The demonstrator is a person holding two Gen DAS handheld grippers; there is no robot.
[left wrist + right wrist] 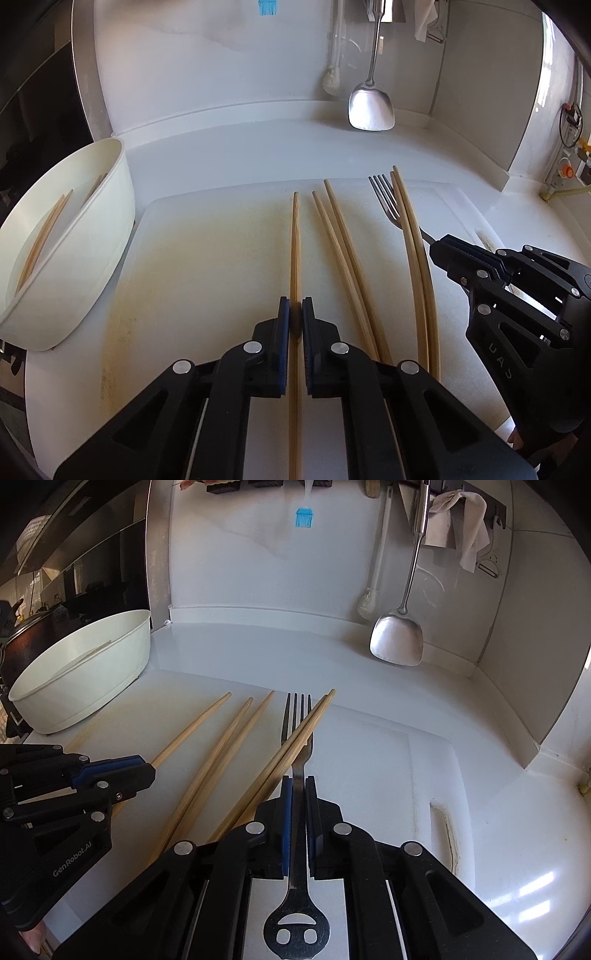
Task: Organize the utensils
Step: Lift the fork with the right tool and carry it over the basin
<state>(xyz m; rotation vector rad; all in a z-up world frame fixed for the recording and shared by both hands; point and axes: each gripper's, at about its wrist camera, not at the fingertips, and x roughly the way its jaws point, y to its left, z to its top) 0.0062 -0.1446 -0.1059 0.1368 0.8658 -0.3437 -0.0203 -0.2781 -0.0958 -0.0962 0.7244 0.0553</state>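
Likely the right gripper (298, 781), clamped on the fork (297, 716), drags the chopsticks (295, 740) lying across it, while the left gripper (295, 302) pinches one chopstick (295, 236).

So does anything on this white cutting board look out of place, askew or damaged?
Yes. A pair of bamboo chopsticks lies askew across the metal fork, which the right gripper is shut on. The white cutting board carries a yellow-brown stain on its left side, and a discoloured groove marks its right part.

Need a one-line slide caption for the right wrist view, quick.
Right gripper shut on the fork handle, its tines under a chopstick pair on the cutting board.
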